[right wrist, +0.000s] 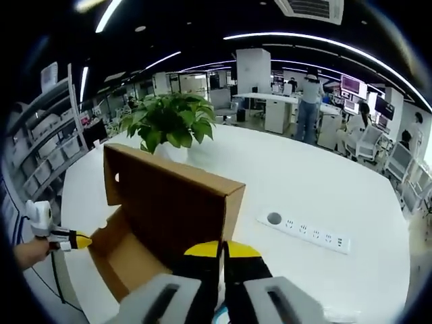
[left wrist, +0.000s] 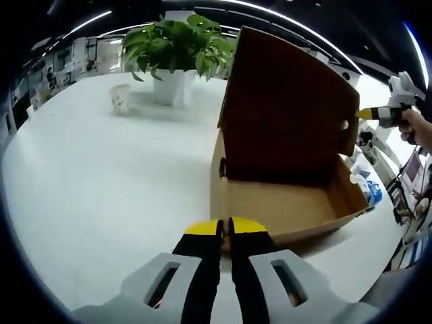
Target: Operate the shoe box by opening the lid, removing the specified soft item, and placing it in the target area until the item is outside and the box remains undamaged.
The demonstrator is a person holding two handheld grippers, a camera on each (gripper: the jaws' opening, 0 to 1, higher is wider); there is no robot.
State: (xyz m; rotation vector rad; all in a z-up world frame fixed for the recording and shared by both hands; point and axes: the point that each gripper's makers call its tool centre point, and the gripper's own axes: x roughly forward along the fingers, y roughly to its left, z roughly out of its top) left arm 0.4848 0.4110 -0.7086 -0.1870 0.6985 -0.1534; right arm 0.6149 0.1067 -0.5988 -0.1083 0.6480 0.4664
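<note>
Left gripper [left wrist: 223, 228]: jaws rise from the bottom centre of the left gripper view, yellow tips pressed almost together, only a thin slit between them. Nothing held. Tips sit at the near front wall of the box; whether they touch it cannot be told.

Right gripper [right wrist: 221, 251]: jaws rise from the bottom centre of the right gripper view, yellow tips closed together, nothing visibly between them. Tips lie just at the raised lid's lower corner; contact unclear.

Right gripper, seen from the left gripper view [left wrist: 388, 108]: at the right edge, a yellow tip pointing toward the lid's outer edge, held in a hand [left wrist: 420, 128] that enters from the right edge.

Left gripper, seen from the right gripper view [right wrist: 64, 236]: lower left, yellow tip pointing at the box's open end, gripped by a hand at the frame's left edge.

Shoe box [left wrist: 283, 202]: brown cardboard, on the table, centre right of the left gripper view. The interior that shows is bare cardboard; the soft item cannot be seen.

Lid [left wrist: 290, 108]: swung up, standing near upright on its hinge side.

Table [left wrist: 101, 182]: white, broad.

Potted plant [left wrist: 177, 50]: upper centre, white pot, behind the box.

Paper cup [left wrist: 120, 98]: left of the plant.

Power strip [right wrist: 307, 233]: white, right of the box, apart from it.
</note>
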